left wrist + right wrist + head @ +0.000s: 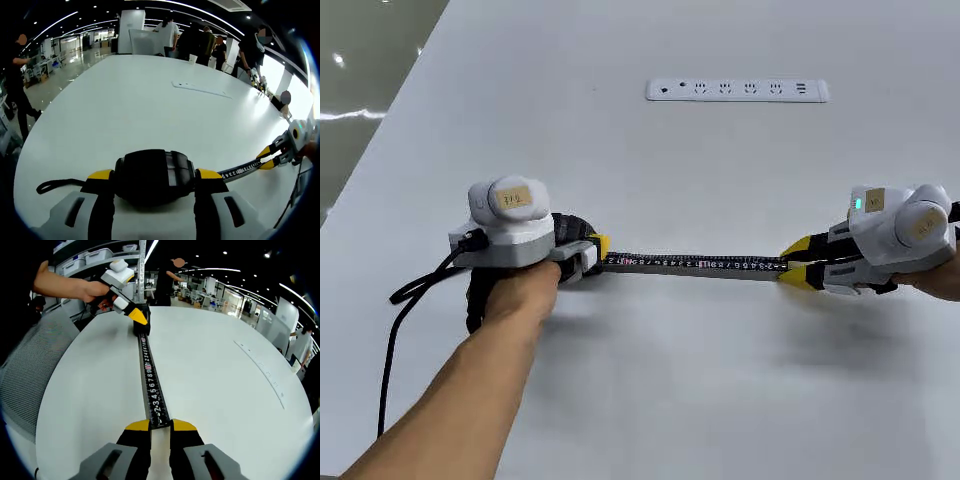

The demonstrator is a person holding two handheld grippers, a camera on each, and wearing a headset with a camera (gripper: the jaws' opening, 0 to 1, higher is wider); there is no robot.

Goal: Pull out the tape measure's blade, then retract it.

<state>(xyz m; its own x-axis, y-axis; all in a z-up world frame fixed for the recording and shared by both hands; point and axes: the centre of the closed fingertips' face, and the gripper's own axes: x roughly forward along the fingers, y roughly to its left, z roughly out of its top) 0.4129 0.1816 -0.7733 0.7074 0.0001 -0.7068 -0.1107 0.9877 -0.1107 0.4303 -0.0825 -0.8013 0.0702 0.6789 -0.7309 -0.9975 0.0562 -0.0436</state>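
Note:
A black tape measure case (pixel 155 175) sits between the yellow-tipped jaws of my left gripper (pixel 154 176), which is shut on it; in the head view the case (pixel 576 232) is at the left. Its dark blade (pixel 692 263) with white numbers stretches right across the white table to my right gripper (pixel 792 262), shut on the blade's end. In the right gripper view the blade (pixel 151 390) runs from my right gripper (pixel 161 425) away to the case (pixel 142 326) and the left gripper (pixel 134 315).
A white power strip (pixel 737 90) lies flat at the far side of the table (pixel 650 380). A black cable (pixel 398 330) trails from the left gripper off the near left edge. Several people stand beyond the far end of the table (pixel 150 100).

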